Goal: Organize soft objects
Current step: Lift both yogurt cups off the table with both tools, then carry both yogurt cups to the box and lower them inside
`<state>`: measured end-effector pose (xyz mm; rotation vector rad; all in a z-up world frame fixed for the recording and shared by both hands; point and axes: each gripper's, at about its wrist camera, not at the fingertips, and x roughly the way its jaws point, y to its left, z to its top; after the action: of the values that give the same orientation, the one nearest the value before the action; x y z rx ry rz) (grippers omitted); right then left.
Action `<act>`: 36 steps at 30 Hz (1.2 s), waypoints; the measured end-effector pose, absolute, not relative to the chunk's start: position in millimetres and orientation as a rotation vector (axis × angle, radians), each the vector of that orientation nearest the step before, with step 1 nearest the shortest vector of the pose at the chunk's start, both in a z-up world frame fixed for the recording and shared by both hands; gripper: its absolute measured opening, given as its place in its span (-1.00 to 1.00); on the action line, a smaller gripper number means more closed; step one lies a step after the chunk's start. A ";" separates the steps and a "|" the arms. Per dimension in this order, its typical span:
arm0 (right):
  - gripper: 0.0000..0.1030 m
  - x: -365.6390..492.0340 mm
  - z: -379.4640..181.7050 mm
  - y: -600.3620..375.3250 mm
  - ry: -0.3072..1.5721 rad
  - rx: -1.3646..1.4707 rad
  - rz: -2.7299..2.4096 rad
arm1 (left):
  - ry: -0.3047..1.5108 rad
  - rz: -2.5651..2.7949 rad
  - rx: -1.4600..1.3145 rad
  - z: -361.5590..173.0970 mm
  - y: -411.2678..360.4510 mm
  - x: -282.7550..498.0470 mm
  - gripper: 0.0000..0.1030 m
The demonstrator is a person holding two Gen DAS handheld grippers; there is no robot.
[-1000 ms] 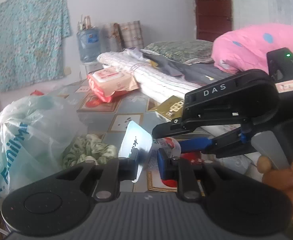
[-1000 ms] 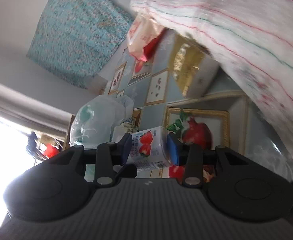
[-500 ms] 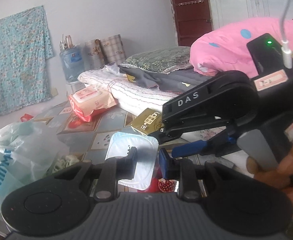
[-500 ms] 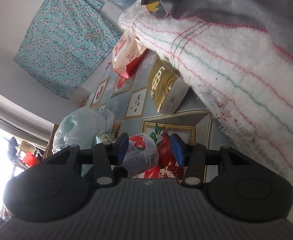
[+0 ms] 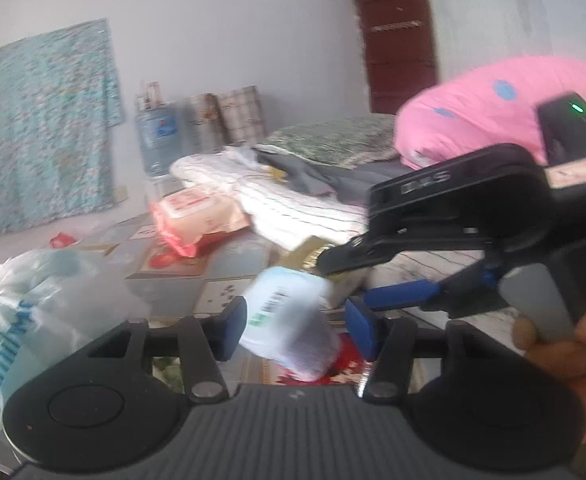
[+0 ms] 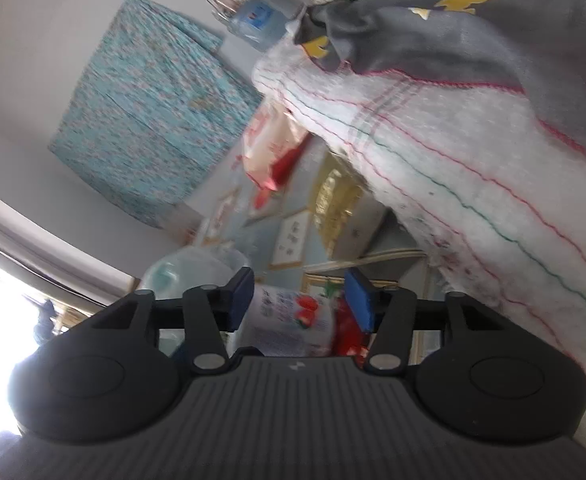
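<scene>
A soft white wipes pack [image 5: 289,322] with a strawberry print lies blurred between the fingers of my left gripper [image 5: 299,322], whose jaws stand wide and do not grip it. The same pack [image 6: 293,316] shows between the wide jaws of my right gripper [image 6: 299,300], touching neither pad. The right gripper's body [image 5: 473,216] crosses the left wrist view at right, tips above the pack. A white striped blanket [image 6: 473,168] with a grey garment [image 6: 473,28] on it fills the right wrist view's right side.
A pale plastic bag [image 5: 25,312] sits at left. A pink-red wipes pack [image 5: 197,216], a gold box [image 6: 335,204], a pink pillow [image 5: 493,104], a water jug [image 5: 157,140] and a floral cloth [image 5: 41,120] on the wall lie beyond, on a patterned mat [image 5: 233,260].
Both grippers have opened: the left let go of the pack's flap and the right released its body. The pack has dropped lower between them. Both views have shifted.
</scene>
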<state>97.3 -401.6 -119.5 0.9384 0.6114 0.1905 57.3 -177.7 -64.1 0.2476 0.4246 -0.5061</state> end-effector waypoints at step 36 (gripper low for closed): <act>-0.45 109.2 -107.2 -373.8 0.610 0.838 0.292 | 0.564 -0.526 0.104 -78.2 -173.9 86.4 0.02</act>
<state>109.2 -373.8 -107.2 0.8383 0.6099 0.2922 86.4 -173.9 -78.2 0.1035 0.5639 -0.5256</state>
